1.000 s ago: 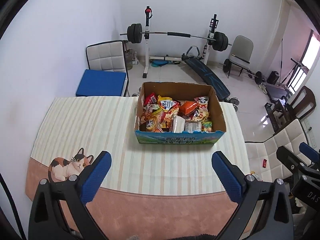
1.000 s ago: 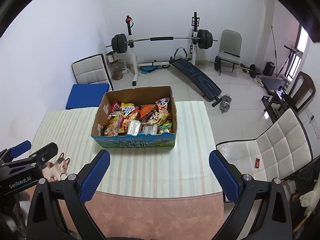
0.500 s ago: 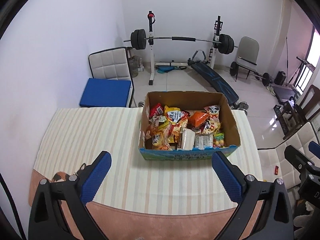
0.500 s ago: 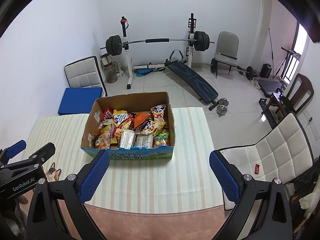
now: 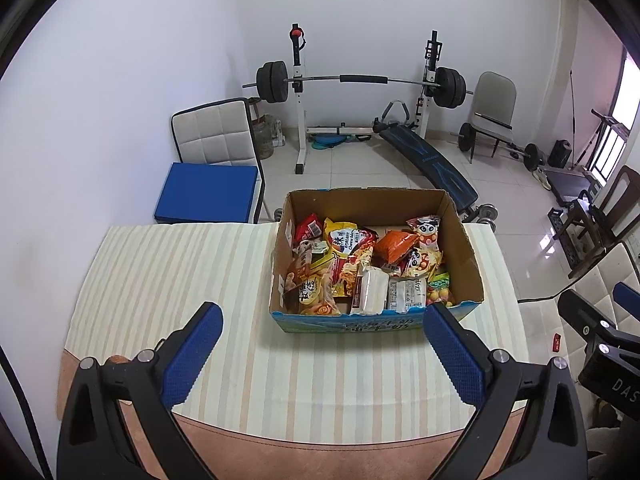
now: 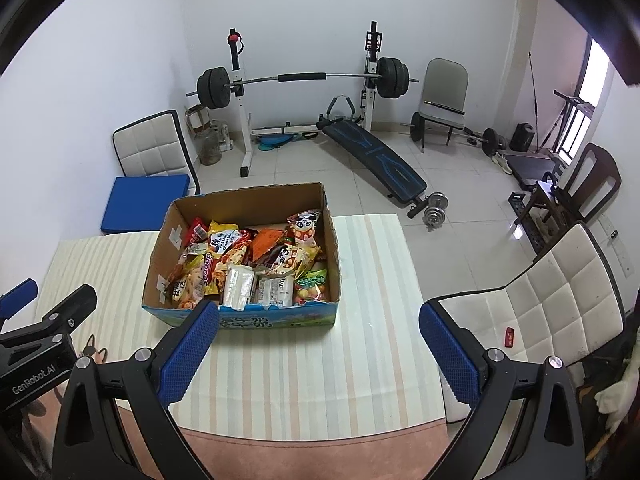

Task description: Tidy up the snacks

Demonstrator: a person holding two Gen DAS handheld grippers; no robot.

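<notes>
The cardboard box [image 5: 376,260] stands on the striped counter [image 5: 168,280], toward its far right part, with the snack packets [image 5: 360,264] heaped loosely inside it; none lies on the counter itself. The left gripper [image 5: 320,356] and the right gripper [image 6: 316,354] both hover above the near side of the counter, jaws spread wide, holding nothing.

This layout fits equally a box awaiting sorting or one into which the snacks have been gathered; the pictures do not settle which.

Risks noted:
- The packets overlap and lean on each other, so a closing gripper could catch two at once or drag a neighbour out.
- Slick film wrappers and air-filled bags may slip or crush under a hard pinch.
- The box is light and open-topped; a snagged wall could shift it toward the counter's far right edge.
</notes>
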